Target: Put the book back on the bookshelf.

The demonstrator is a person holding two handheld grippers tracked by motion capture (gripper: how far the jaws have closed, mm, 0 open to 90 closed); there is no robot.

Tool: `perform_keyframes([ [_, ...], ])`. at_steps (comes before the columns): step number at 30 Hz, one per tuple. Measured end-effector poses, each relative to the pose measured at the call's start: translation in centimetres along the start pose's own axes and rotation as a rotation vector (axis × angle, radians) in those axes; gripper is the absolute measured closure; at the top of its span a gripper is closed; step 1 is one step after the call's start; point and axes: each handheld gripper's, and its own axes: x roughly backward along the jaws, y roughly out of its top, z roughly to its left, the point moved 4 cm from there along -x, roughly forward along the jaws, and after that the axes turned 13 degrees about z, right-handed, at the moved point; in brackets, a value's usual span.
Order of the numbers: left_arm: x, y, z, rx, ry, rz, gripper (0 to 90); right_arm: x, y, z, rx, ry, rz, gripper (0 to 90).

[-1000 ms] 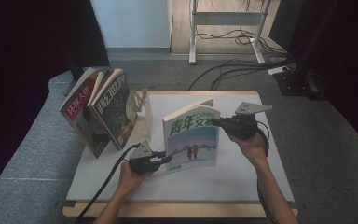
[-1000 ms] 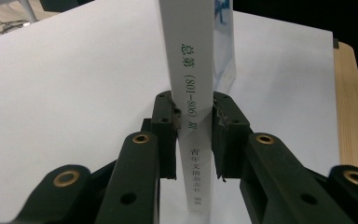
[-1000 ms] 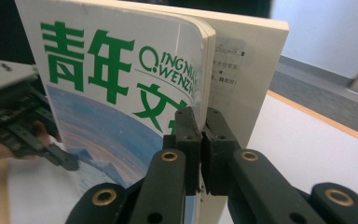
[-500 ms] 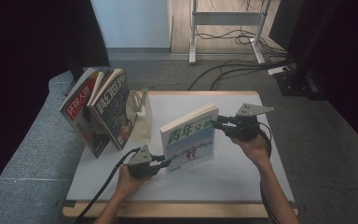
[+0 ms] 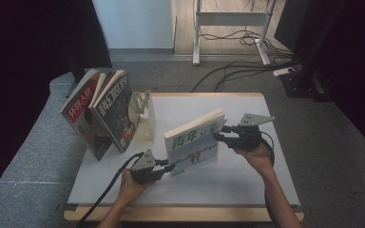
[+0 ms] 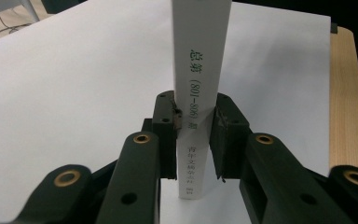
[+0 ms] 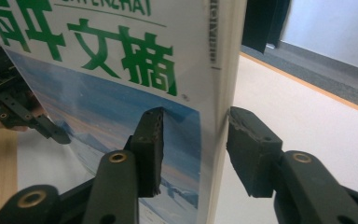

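**Book tilting between two grippers on the bench**

From the high view, the green-lettered book (image 5: pixel 196 143) is standing on the white bench (image 5: pixel 247 178), leaning over, with the left gripper (image 5: pixel 167 168) at its lower near corner and the right gripper (image 5: pixel 220 133) at its far upper edge. The left gripper view is adding what that view cannot resolve: its fingers (image 6: pixel 165 133) are pressing on both sides of the white spine (image 6: pixel 199 88), closed onto it low down. The right gripper view is showing the cover's snowy landscape, with one finger (image 7: pixel 150 149) lying against the cover and the other (image 7: pixel 251 149) standing just off the page edge, so the fingers are straddling the book, slightly apart rather than clamped.

Beyond the left fingers, two magazines (image 5: pixel 100 111) are leaning against a pale bookend (image 5: pixel 142 118); its shape is hard to make out. The book's back cover is hidden.

Compared with a second ago, the book is tipping further toward the left, its top edge lower and the cover facing more upward.
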Motion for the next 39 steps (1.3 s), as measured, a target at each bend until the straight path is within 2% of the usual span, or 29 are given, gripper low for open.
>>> perform_keyframes([
  [5, 0.1, 0.2, -0.1, -0.011, -0.004, -0.001, 70.7, 0.2, -0.3, 0.0, -0.008, 0.004, -0.013, 60.2],
  [7, 0.2, 0.7, -0.3, -0.026, -0.003, 0.004, 68.8, 0.3, -0.4, 0.0, -0.010, 0.010, -0.018, 60.9],
  [9, 0.4, 1.3, -0.3, -0.028, -0.010, -0.018, 67.2, 0.4, -0.4, 0.0, -0.009, 0.012, -0.022, 61.4],
  [13, 0.6, 2.1, -0.4, -0.030, -0.006, -0.019, 66.9, 0.5, -0.5, 0.1, -0.007, 0.011, -0.023, 61.5],
  [20, 0.9, 3.5, 0.0, 0.036, -0.064, -0.031, 66.4, 0.5, -0.5, 0.1, -0.001, 0.008, -0.023, 61.1],
  [22, 1.2, 4.0, 0.1, 0.043, -0.069, -0.035, 66.4, 0.5, -0.5, 0.2, -0.001, 0.007, -0.025, 61.1],
  [25, 2.0, 5.0, 0.3, 0.051, -0.080, -0.071, 65.3, 0.5, -0.5, 0.2, 0.005, 0.001, -0.020, 61.1],
  [29, 2.9, 6.1, 0.5, 0.047, -0.074, -0.103, 64.0, 0.5, -0.4, 0.3, 0.010, -0.009, -0.021, 61.1],
  [32, 4.0, 7.6, 0.7, 0.039, -0.064, -0.131, 63.8, 0.4, -0.4, 0.3, 0.011, -0.015, -0.022, 61.3],
  [39, 4.8, 9.8, 0.7, 0.033, -0.042, -0.129, 66.1, 0.4, -0.4, 0.3, 0.008, -0.022, -0.024, 62.6],
])
